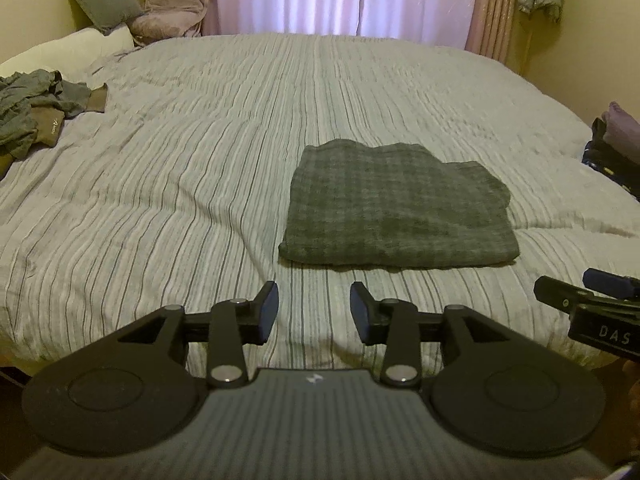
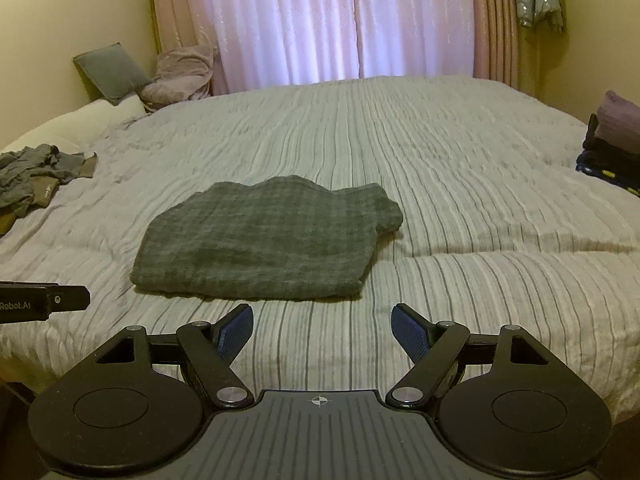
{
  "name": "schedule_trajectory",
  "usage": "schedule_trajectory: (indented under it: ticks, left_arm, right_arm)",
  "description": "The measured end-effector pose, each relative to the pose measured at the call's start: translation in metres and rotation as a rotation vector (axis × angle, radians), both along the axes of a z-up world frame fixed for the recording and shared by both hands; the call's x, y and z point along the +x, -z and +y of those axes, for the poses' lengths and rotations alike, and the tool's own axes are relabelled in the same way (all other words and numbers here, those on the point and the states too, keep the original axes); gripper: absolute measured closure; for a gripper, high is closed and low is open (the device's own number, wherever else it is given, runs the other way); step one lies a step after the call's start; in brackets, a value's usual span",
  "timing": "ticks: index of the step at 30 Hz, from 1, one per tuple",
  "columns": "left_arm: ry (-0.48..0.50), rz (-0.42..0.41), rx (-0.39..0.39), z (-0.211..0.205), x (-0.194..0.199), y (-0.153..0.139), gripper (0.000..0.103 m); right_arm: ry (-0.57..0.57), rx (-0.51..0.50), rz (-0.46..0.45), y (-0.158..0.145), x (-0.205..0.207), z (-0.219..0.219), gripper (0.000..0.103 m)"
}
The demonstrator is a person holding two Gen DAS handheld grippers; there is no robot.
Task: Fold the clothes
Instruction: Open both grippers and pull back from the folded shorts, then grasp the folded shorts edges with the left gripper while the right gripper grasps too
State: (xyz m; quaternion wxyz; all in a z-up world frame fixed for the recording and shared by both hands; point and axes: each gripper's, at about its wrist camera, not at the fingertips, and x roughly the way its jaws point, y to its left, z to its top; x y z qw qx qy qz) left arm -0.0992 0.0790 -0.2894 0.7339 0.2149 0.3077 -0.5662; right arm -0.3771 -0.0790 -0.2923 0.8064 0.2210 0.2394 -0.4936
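A grey checked garment (image 1: 396, 208) (image 2: 264, 244) lies folded into a flat rectangle on the striped bedspread (image 1: 200, 168) (image 2: 460, 184). My left gripper (image 1: 314, 314) hovers open just in front of its near left corner, nothing between the fingers. My right gripper (image 2: 322, 336) is open too, held in front of the fold's near right corner, apart from the cloth. A loose heap of grey and brown clothes (image 1: 36, 116) (image 2: 36, 178) sits at the bed's left side. The right gripper's tip (image 1: 588, 300) shows at the far right of the left wrist view.
A stack of folded clothes (image 1: 616, 140) (image 2: 612, 140) rests at the bed's right edge. Pillows (image 1: 104, 0) (image 2: 112, 72) and a pink blanket (image 1: 176, 12) lie at the far left corner. Curtains (image 2: 340, 20) hang behind the bed. The left gripper's side (image 2: 44, 300) shows at left.
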Motion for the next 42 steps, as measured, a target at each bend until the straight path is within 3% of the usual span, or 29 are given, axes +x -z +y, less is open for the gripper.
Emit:
schedule_trajectory:
  ticks: [8,11,15,19,23,32,38,42]
  left_arm:
    - [-0.004,0.027,-0.025,0.008,0.007,0.001,0.063]
    - [-0.022,0.105,-0.043,0.006,0.029,0.006,0.062]
    - [-0.040,0.275,-0.075,-0.005,0.070,0.012,0.056]
    - [-0.054,0.433,-0.131,-0.029,0.107,0.019,0.048]
    - [-0.032,0.552,-0.151,-0.066,0.133,0.029,0.045]
    - [0.032,0.697,-0.094,-0.146,0.159,0.069,0.043]
    - [0.066,0.849,-0.051,-0.166,0.169,0.099,0.043]
    - [0.108,0.888,-0.049,-0.175,0.164,0.105,0.043]
  right_arm:
    - [0.003,0.022,-0.009,0.003,-0.005,0.005,0.024]
    - [0.020,0.080,-0.072,0.011,-0.015,-0.006,0.024]
    - [0.044,0.160,-0.159,0.022,-0.027,-0.022,0.024]
    - [0.085,0.267,-0.389,0.031,-0.052,-0.058,0.024]
    - [0.135,0.354,-0.551,0.045,-0.069,-0.099,0.024]
    - [0.134,0.421,-0.630,0.064,-0.067,-0.164,0.024]
    - [0.081,0.476,-0.657,0.077,-0.060,-0.195,0.024]
    - [0.007,0.520,-0.690,0.085,-0.055,-0.209,0.024]
